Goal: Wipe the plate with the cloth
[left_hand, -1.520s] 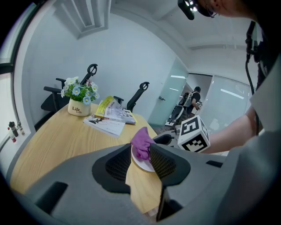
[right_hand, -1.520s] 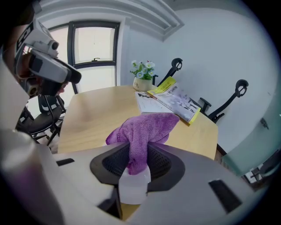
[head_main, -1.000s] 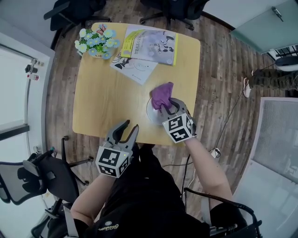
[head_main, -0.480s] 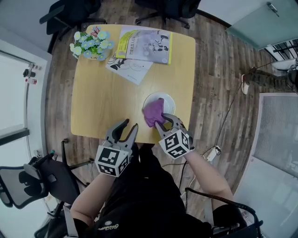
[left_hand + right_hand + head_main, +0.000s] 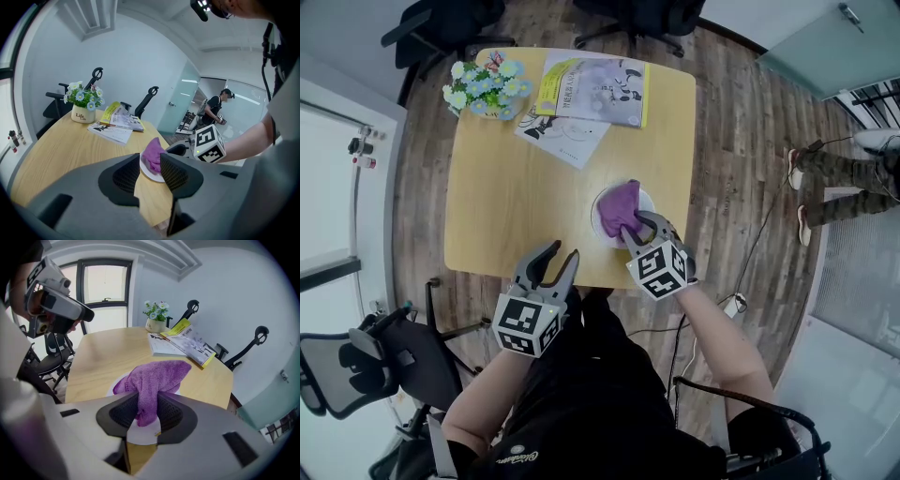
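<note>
A white plate point(image 5: 602, 223) lies near the table's front right edge. A purple cloth point(image 5: 622, 204) rests on it, pinched by my right gripper point(image 5: 637, 226), which is shut on the cloth's near end. The right gripper view has the cloth point(image 5: 154, 380) spread over the plate point(image 5: 140, 432), with the jaws closed on a hanging fold. My left gripper point(image 5: 553, 264) hovers open at the table's front edge, left of the plate, holding nothing. From the left gripper view, the plate point(image 5: 146, 169) and cloth point(image 5: 153, 155) lie just beyond its jaws.
Magazines point(image 5: 598, 91) and papers point(image 5: 561, 134) lie at the table's point(image 5: 506, 197) far side, a flower pot point(image 5: 481, 96) at the far left corner. Office chairs point(image 5: 441, 23) stand beyond the table and at my left point(image 5: 356, 366). A person's legs point(image 5: 834, 187) are at right.
My right gripper swept the cloth toward me across the plate, then back up and right over it. The left gripper has stayed put.
</note>
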A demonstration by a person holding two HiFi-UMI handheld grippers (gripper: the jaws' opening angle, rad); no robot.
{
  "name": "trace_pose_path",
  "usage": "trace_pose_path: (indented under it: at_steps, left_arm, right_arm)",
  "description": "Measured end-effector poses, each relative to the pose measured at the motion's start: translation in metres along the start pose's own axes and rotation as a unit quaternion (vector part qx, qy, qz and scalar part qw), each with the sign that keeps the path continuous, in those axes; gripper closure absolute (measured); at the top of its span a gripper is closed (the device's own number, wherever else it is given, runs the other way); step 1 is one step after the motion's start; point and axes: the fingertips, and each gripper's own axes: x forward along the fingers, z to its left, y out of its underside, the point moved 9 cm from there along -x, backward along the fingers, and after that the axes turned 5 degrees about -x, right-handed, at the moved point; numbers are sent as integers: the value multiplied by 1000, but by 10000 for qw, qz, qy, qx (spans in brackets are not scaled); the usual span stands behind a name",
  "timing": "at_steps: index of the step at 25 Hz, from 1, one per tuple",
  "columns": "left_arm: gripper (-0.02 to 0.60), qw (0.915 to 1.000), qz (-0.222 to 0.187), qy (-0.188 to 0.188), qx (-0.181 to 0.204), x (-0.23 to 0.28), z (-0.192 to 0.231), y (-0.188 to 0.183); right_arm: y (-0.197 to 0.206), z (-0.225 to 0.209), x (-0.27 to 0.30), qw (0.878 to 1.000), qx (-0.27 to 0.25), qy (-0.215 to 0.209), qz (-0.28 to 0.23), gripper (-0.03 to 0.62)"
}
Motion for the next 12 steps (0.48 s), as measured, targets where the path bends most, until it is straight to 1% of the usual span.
trace_pose_path:
  at_steps: [6,12]
  left_arm:
    - [445,10000,-26,-79,-14,-5,4,-1]
    - [445,9999,2,-91,-50,-5,6,4]
  right_arm:
    - [-8,-37,12,9995,-5,300,140,487]
    - [-13,-48,13,9990,110,437,68,487]
